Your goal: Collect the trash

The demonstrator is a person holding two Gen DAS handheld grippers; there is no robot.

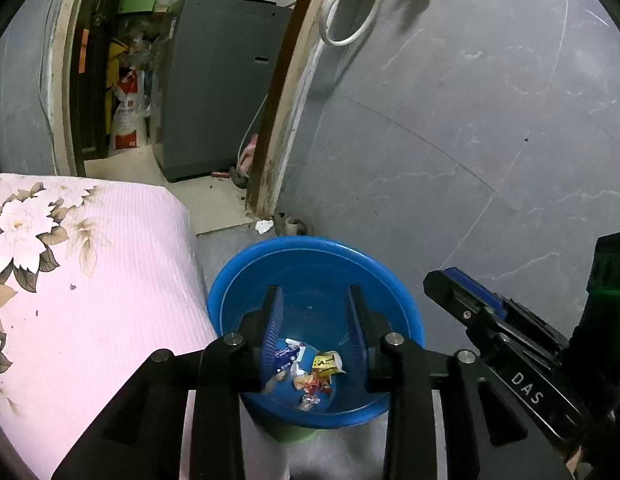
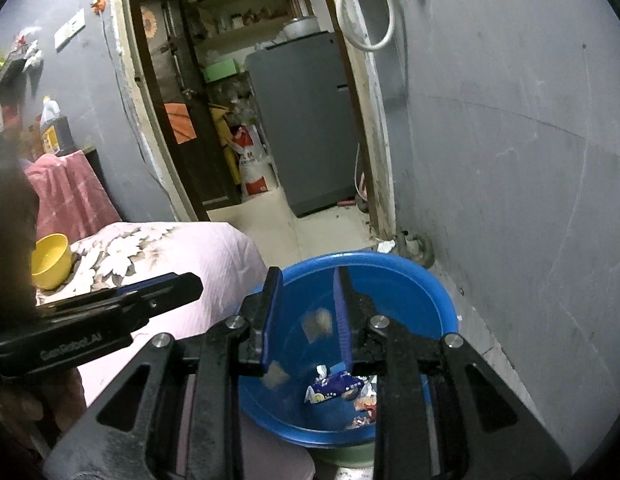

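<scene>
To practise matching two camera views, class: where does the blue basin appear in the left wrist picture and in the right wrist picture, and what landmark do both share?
Left wrist: the blue basin sits bottom centre, behind the open left tool, wrappers inside.
Right wrist: the basin sits bottom centre-right, behind the open right tool.
Shared landmark: the grey appliance through the doorway.

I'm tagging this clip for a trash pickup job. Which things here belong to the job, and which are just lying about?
Belongs to the job:
blue basin
wrappers in it
white scrap on the floor
left gripper, open
right gripper, open

Just lying about:
floral bedding
yellow bowl
grey cabinet
white hose
</scene>
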